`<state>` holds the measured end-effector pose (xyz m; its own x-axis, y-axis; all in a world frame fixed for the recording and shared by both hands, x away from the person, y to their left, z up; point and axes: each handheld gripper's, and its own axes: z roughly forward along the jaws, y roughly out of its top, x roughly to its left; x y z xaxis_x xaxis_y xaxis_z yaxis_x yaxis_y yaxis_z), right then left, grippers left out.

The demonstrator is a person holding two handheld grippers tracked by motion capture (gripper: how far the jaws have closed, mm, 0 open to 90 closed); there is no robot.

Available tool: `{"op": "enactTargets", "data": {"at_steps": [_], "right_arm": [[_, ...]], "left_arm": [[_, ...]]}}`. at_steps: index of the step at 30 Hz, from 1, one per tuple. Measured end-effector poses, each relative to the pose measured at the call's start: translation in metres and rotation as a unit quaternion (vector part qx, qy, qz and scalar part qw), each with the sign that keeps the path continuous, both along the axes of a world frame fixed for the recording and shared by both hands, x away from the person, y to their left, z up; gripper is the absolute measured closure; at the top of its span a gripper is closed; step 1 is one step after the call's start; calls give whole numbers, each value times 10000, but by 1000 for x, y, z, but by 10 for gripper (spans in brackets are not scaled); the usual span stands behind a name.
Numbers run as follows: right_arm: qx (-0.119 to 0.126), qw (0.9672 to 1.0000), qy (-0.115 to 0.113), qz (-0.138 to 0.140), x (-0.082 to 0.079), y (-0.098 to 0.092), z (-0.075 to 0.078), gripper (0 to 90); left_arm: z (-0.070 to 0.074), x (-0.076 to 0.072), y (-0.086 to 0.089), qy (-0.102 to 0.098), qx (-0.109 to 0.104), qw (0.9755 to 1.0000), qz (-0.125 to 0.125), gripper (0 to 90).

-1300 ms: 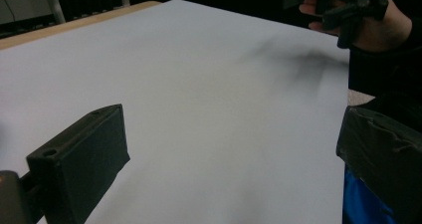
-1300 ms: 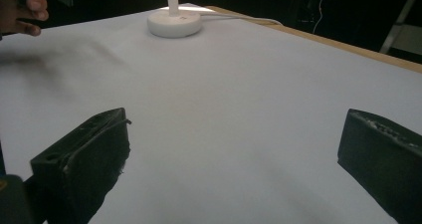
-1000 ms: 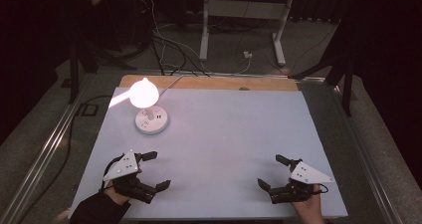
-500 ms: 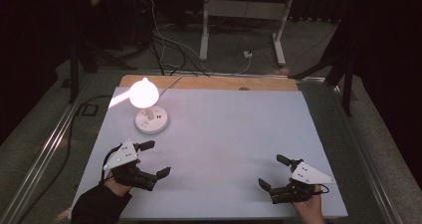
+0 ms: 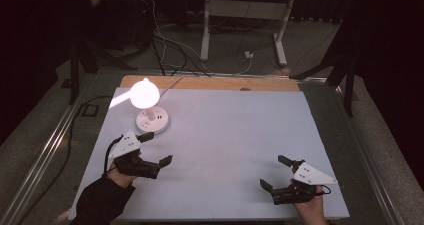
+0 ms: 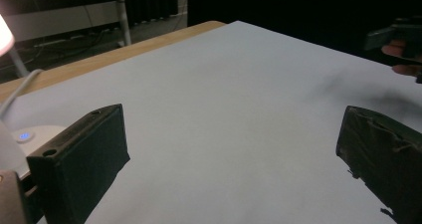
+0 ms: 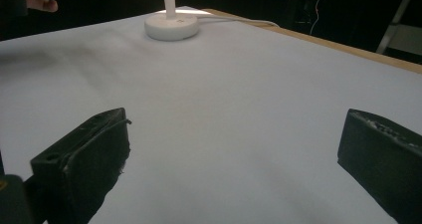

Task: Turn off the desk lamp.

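A small white lamp with a lit round bulb (image 5: 144, 94) stands on its round base (image 5: 152, 121) at the table's far left. My left gripper (image 5: 159, 148) hovers just in front of that base, open, nothing between its jaws. In the left gripper view the gripper (image 6: 231, 149) is spread wide over bare tabletop, and the lamp base (image 6: 30, 134) with a blue light sits at the left edge. My right gripper (image 5: 271, 172) is near the front right, open and empty. In the right gripper view it (image 7: 234, 159) faces the lamp base (image 7: 171, 25) across the table.
The pale grey tabletop (image 5: 235, 130) has a wooden strip (image 5: 210, 82) along its far edge. The lamp's white cable (image 5: 172, 82) runs off the back. Cables and a metal stand's legs (image 5: 240, 20) are on the floor beyond. Dark surroundings.
My left gripper has moved away from the person, toward the lamp base. The right gripper has stayed where it was.
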<state>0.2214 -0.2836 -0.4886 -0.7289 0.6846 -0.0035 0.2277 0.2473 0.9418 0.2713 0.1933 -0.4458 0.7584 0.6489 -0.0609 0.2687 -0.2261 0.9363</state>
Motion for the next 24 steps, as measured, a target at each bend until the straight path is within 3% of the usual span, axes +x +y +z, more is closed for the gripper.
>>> {"op": "enactTargets", "data": {"at_steps": [14,24], "right_arm": [[18,10000,29,9,1,0,-1,0],[19,10000,74,24,1,1,-2,0]], "left_arm": [[0,22,-2,16,-1,9993,375,6],[-9,47,-5,80,78,9973,722,6]]}}
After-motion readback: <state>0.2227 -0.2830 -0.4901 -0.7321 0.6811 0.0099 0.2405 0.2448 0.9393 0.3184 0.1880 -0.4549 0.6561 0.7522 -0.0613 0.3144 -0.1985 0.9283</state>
